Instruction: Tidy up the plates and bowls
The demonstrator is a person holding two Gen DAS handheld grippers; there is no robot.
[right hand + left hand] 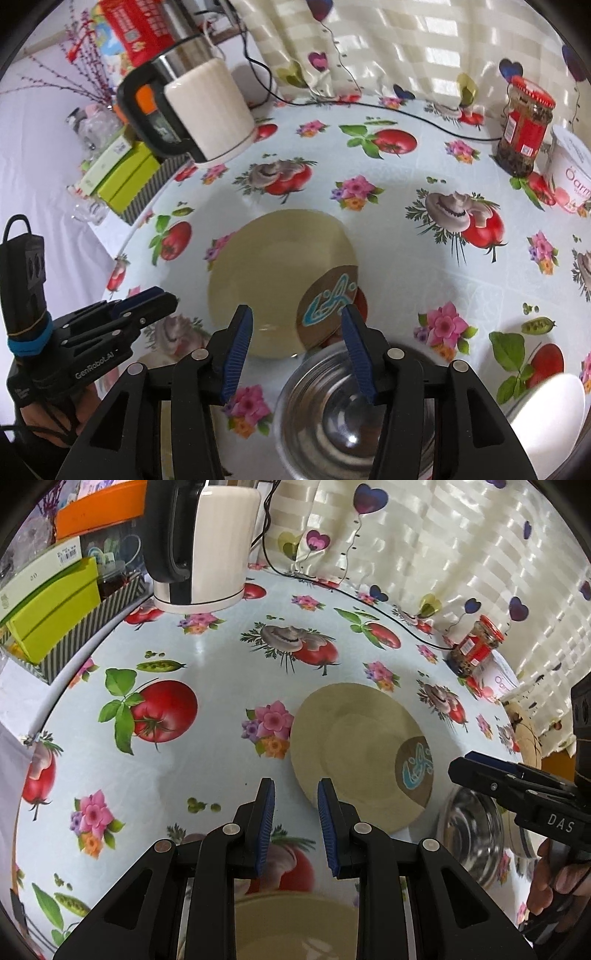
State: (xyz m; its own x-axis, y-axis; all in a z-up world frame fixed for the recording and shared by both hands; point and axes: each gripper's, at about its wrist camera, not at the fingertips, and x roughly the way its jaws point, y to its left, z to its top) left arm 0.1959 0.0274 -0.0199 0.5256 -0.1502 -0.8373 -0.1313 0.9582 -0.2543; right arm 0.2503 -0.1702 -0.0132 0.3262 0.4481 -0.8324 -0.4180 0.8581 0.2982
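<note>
**Steel bowl under the right tongs, beige plate ahead of both**

The stainless steel bowl (343, 413) lies at the bottom centre of the right wrist view, directly beneath the right gripper (297, 349). The right-hand blue pad (356, 354) hangs over the bowl's far rim, while the other pad sits outside the rim, above the tablecloth (424, 258). In the left wrist view the same bowl appears at the lower right, under the right gripper's black fingers, well off to the side of the left gripper (295, 819).

Just beyond the bowl, touching or nearly touching its far rim, lies the beige plate (273, 273), flat on the cloth, its printed brown patch with blue motif turned toward the bowl. In the left wrist view the plate fills the centre right, its near edge just beside the left gripper's right-hand pad. A second beige dish (295, 923) shows at the bottom of that view, under the left tongs; whether it is plate or bowl cannot be told. A white dish (550, 417) sits at the lower right edge of the right wrist view.

Both tongs stand partly open and hold nothing; no pad presses on any rim.

Judgement: the right hand is the nearer to the bowl, and a grip on its far wall would need only a short descent. The bowl is round, so no long axis governs the approach. An electric kettle (207, 110) and a red-lidded jar (524, 129) stand well clear at the back.
</note>
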